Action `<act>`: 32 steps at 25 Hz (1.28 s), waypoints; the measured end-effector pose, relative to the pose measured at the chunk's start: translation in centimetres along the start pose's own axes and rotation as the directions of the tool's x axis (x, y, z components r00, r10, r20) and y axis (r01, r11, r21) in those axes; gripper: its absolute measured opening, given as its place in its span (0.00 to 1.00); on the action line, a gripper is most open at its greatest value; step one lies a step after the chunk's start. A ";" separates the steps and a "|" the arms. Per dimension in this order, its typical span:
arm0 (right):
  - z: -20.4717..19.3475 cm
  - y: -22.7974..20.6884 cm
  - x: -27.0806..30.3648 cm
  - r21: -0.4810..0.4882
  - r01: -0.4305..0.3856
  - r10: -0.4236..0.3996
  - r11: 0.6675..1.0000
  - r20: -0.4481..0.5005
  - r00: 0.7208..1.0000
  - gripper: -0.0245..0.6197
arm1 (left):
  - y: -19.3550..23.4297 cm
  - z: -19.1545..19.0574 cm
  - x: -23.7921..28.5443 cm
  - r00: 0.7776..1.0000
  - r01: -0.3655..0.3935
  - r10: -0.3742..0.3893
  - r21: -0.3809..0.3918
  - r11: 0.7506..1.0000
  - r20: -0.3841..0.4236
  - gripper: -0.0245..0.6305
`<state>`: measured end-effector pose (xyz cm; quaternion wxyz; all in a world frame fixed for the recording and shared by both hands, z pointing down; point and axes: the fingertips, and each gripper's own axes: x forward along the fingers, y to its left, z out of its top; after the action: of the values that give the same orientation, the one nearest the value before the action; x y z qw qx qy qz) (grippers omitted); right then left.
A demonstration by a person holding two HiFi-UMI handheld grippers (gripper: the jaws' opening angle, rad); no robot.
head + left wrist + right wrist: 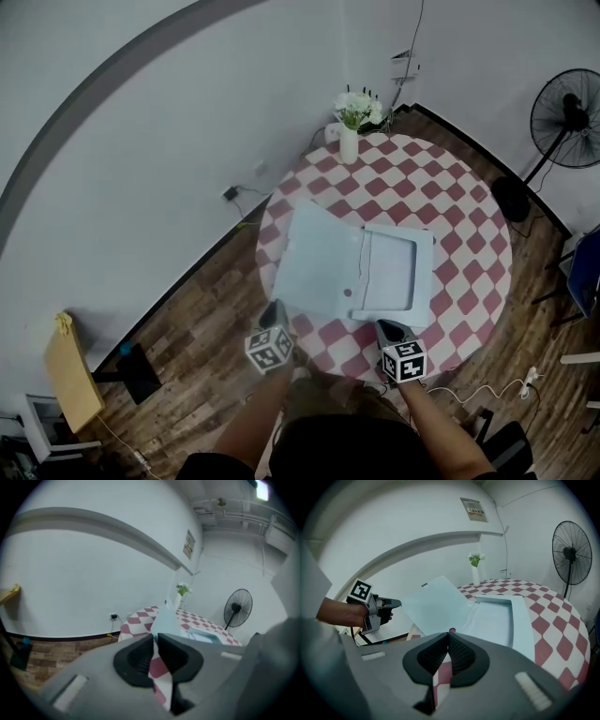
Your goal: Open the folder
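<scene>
A: The folder (pixel 356 267) is lying open on the red-and-white checked desk (pixel 469 234), pale blue, close to the edge nearest the person.

B: Its left cover (pixel 319 258) is standing tilted up off the desk, while the right half (pixel 394 272) is lying flat and showing a raised rim around a shallow well.

A: I'm also spotting a small dark stud (pixel 348 292) by the fold, at the near end.

B: The left hand-held gripper (pixel 275 307) is hovering just beside the cover's near left corner. Its jaws are standing a sliver apart, with only the desk's checks showing through the slit and nothing between them.

A: Whether its tips are touching the cover's edge, I'm not able to tell.

B: The right hand-held gripper (pixel 389 328) is hanging over the desk just beside the flat half's near edge. Its jaws are pressed together and gripping nothing.

A: Further out, a white vase (pixel 349 145) with white flowers (pixel 356 105) is standing at the desk's far rim, well apart from the folder.

B: And a black fan (pixel 567 117) is standing on the wood floor (pixel 206 309), off to the right of the desk.
</scene>
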<state>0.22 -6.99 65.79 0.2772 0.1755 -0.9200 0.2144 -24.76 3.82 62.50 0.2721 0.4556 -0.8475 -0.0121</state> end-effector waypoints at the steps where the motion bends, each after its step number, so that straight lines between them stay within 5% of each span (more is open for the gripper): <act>1: 0.0 -0.3 -0.5 0.004 -0.007 0.006 1.000 0.003 1.000 0.04 | -0.9 0.3 -0.4 1.000 0.001 -0.001 0.011 1.000 0.015 0.09; 11: 2.3 -4.2 -6.4 -0.045 0.007 -0.003 0.999 0.089 0.996 0.04 | -9.1 1.6 -4.3 0.988 0.045 -0.052 0.052 0.998 0.144 0.07; 32: 6.8 -9.8 -14.6 -0.030 0.176 -0.161 0.984 0.270 0.949 0.04 | -20.4 2.0 -9.7 0.952 0.226 -0.255 0.168 0.960 0.171 0.04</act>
<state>13.06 -15.68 55.01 0.1727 0.2732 -0.9360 0.1396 -5.90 -1.02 50.94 0.1519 0.5710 -0.8063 -0.0269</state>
